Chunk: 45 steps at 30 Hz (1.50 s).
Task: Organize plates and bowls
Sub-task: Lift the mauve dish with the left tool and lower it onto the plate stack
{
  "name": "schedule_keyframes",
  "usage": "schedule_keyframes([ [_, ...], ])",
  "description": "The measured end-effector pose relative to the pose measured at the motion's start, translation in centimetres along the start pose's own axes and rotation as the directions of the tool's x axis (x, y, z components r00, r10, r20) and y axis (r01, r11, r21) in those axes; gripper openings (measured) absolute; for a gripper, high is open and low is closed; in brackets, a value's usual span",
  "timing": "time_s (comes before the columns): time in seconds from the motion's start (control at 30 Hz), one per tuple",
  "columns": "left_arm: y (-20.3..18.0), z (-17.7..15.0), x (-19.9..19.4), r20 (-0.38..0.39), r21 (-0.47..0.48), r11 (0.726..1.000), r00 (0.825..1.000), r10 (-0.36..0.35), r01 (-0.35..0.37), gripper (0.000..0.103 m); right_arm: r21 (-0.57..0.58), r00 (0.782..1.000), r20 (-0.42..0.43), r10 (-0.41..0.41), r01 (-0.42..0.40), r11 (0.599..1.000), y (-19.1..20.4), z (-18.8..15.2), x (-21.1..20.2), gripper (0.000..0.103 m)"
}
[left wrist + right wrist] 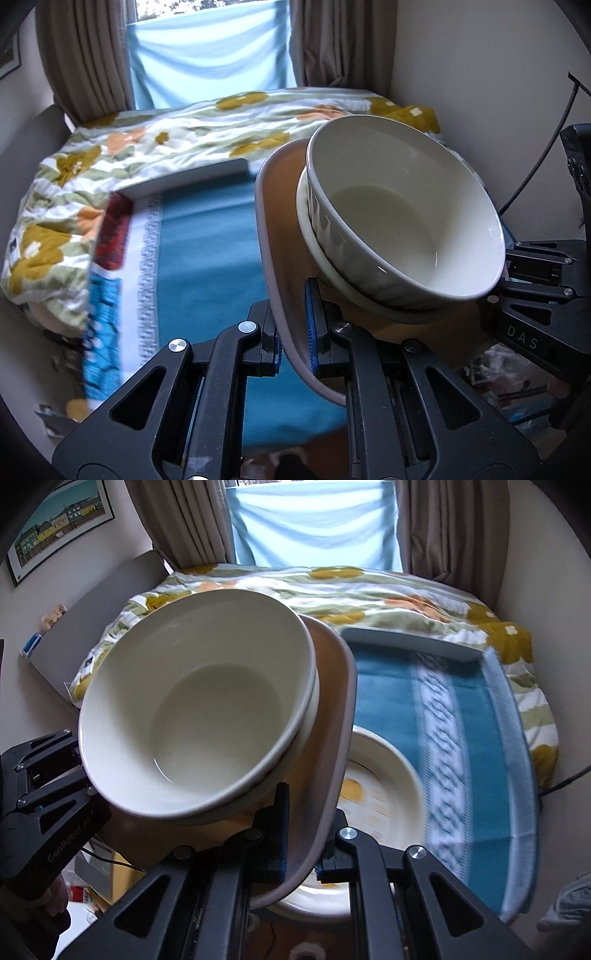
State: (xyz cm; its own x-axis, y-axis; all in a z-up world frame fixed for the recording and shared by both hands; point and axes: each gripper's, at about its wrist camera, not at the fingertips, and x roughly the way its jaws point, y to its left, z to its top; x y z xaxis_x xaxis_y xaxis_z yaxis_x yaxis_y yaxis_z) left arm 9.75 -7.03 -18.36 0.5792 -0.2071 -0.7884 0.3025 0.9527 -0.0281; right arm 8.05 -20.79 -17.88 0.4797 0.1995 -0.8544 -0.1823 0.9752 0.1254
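A tray [273,236] is being held tilted between the two grippers, the left gripper [295,332] clamping one rim and the right gripper [301,834] the opposite rim. Two nested bowls [406,221] are sitting on the tray, leaning with it. Below the tray, a plate [384,786] is lying on a towel [461,746] spread over the bed [110,147]. A flat pad [413,642] is lying at the towel's far edge, before the curtains [443,524].
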Motion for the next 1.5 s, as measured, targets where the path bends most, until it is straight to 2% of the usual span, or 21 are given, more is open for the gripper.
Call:
schedule_keyframes([
  [0.13, -3.0, -1.3, 1.6, -0.036, -0.033, 0.999, 0.999, -0.021, 0.02, 0.009, -0.01, 0.999, -0.036, -0.012, 0.012, 1.0, -2.7, -1.7, 0.1, 0.011],
  [0.3, -5.4, -2.8, 3.8, -0.068, -0.048, 0.999, 0.998, -0.009, 0.006, 0.009, -0.019, 0.997, -0.08, -0.011, 0.009, 1.0, -4.7, -3.4, 1.7, 0.011],
  [0.53, -5.2, -3.6, 6.1, -0.095, -0.078, 0.997, 0.995, 0.002, -0.01, 0.009, -0.044, 0.996, -0.088, -0.008, 0.005, 0.999, -5.4, -3.9, 3.5, 0.011],
  [0.73, -5.1, -3.7, 7.1, -0.132, -0.088, 0.996, 0.991, 0.006, -0.018, 0.009, -0.021, 0.994, -0.109, 0.001, -0.003, 1.0, -6.0, -4.2, 4.3, 0.011],
  [0.87, -5.2, -3.6, 7.1, -0.126, -0.071, 0.997, 0.992, 0.02, -0.029, 0.009, 0.001, 0.994, -0.105, 0.003, -0.003, 1.0, -6.0, -4.3, 4.3, 0.011],
  [1.07, -4.8, -3.8, 6.9, -0.129, -0.084, 0.996, 0.992, 0.002, -0.012, 0.01, 0.018, 0.995, -0.102, -0.003, 0.005, 1.0, -6.1, -4.4, 4.2, 0.011],
  [1.23, -4.6, -3.1, 5.8, -0.107, -0.054, 0.998, 0.994, 0.029, -0.035, 0.013, 0.05, 0.993, -0.114, 0.006, 0.0, 0.999, -6.4, -4.3, 4.1, 0.011],
  [1.5, -4.2, -3.1, 4.8, -0.111, -0.064, 0.998, 0.994, 0.012, -0.019, 0.014, 0.074, 0.996, -0.082, -0.02, 0.026, 0.997, -6.7, -3.6, 1.9, 0.011],
])
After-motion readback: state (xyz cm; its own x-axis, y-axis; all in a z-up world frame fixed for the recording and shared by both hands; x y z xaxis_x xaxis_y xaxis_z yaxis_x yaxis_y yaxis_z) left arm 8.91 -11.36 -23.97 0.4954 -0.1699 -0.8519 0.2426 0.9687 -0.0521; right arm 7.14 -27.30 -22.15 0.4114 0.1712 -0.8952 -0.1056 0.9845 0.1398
